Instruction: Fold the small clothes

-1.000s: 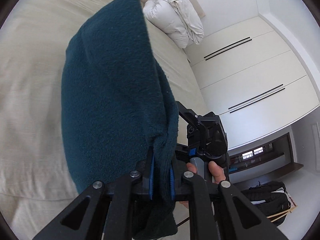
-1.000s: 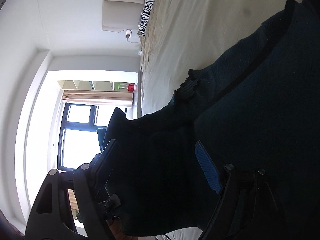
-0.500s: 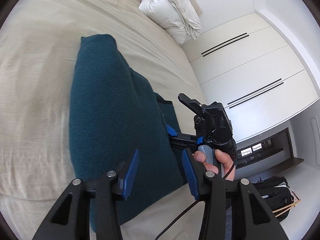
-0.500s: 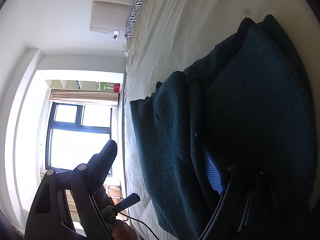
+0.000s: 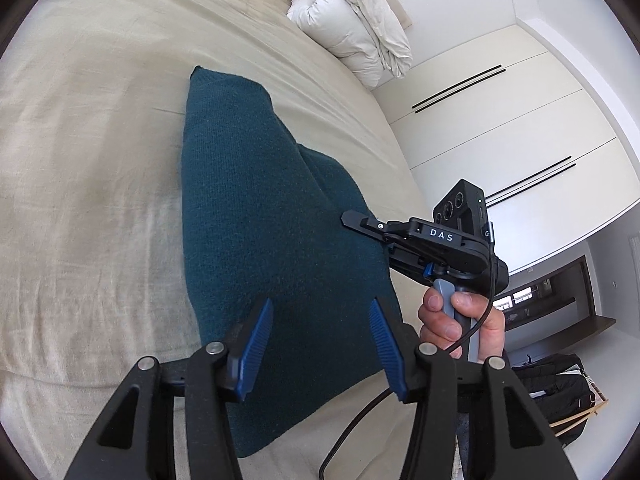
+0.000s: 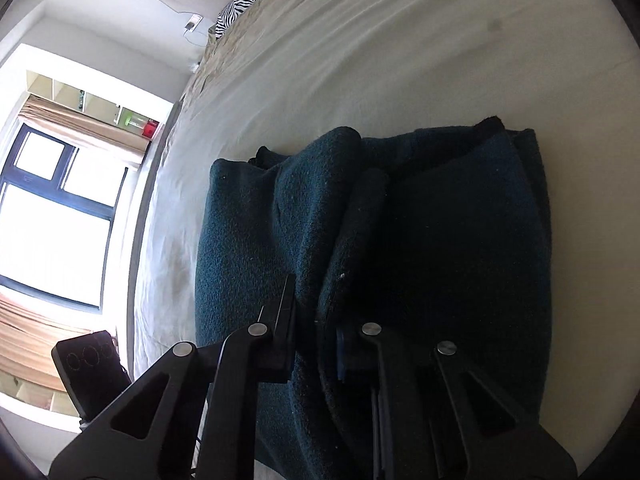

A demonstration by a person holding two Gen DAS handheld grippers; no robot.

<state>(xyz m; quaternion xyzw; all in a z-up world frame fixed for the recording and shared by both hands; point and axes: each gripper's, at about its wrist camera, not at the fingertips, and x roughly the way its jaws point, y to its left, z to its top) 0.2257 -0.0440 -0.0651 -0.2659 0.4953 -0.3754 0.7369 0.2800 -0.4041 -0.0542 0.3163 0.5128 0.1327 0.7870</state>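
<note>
A dark teal knit garment (image 5: 248,220) lies folded in a long strip on the beige bed (image 5: 80,160). My left gripper (image 5: 320,308) hovers over its near end. Its jaws are opening, the blue pads (image 5: 256,340) stand apart, and neither presses the cloth. A hand (image 5: 460,320) holds my right gripper (image 5: 352,220) at the garment's right edge. In the right wrist view the garment (image 6: 440,240) shows stacked layers, and a ridge of cloth runs between the narrowly set fingers of my right gripper (image 6: 314,312). Its jaws are closing on that fold.
A rolled white duvet (image 5: 352,20) sits at the head of the bed beside a zebra-print pillow (image 6: 248,0). White wardrobe doors (image 5: 500,120) stand to the right, with a dark bag (image 5: 560,384) on the floor. A bright window (image 6: 52,220) lies beyond the bed's far side.
My left gripper let go of the raised garment and opened. The cloth dropped flat onto the bed. My right gripper rolled and its wide jaws closed onto a fold.
</note>
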